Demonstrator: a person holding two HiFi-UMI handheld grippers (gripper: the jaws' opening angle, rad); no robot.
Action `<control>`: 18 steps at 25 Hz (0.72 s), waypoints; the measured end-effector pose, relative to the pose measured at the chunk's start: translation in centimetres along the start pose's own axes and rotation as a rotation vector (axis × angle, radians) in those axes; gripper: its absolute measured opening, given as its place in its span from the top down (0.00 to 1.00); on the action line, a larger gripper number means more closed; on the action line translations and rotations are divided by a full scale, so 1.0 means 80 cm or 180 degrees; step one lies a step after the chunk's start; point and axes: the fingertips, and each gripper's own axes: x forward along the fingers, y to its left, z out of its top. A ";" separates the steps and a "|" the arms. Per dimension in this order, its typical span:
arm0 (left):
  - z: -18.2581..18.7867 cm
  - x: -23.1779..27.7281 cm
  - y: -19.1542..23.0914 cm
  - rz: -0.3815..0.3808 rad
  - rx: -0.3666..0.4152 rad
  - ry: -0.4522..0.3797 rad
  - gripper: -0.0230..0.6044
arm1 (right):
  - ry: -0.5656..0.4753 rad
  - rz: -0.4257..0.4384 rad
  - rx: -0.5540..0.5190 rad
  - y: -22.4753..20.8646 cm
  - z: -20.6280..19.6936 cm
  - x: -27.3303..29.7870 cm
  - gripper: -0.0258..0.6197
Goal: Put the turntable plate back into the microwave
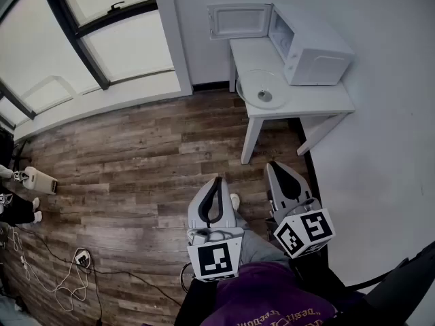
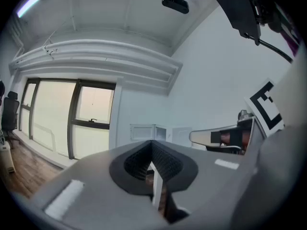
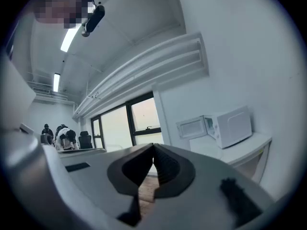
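A clear glass turntable plate (image 1: pixel 264 89) lies on a small white table (image 1: pixel 333 102), in front of a white microwave (image 1: pixel 309 46) whose door (image 1: pixel 238 20) stands swung open to the left. The microwave (image 3: pixel 234 125) also shows in the right gripper view, far off at the right. My left gripper (image 1: pixel 216 187) and right gripper (image 1: pixel 276 170) are held level over the wooden floor, well short of the table. Both are shut with nothing between the jaws. In the left gripper view the microwave (image 2: pixel 158 133) is small, just above the left gripper (image 2: pixel 152 145).
The white table stands against a white wall in the corner. Large windows (image 1: pixel 102 39) run along the left. A power strip and cables (image 1: pixel 71 270) lie on the floor at lower left. People sit far off in the right gripper view (image 3: pixel 60 134).
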 end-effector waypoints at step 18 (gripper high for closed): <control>0.018 0.338 0.107 -0.0122 -0.0019 0.0166 0.96 | 0.0129 -0.0090 0.0049 -0.154 0.037 0.315 0.95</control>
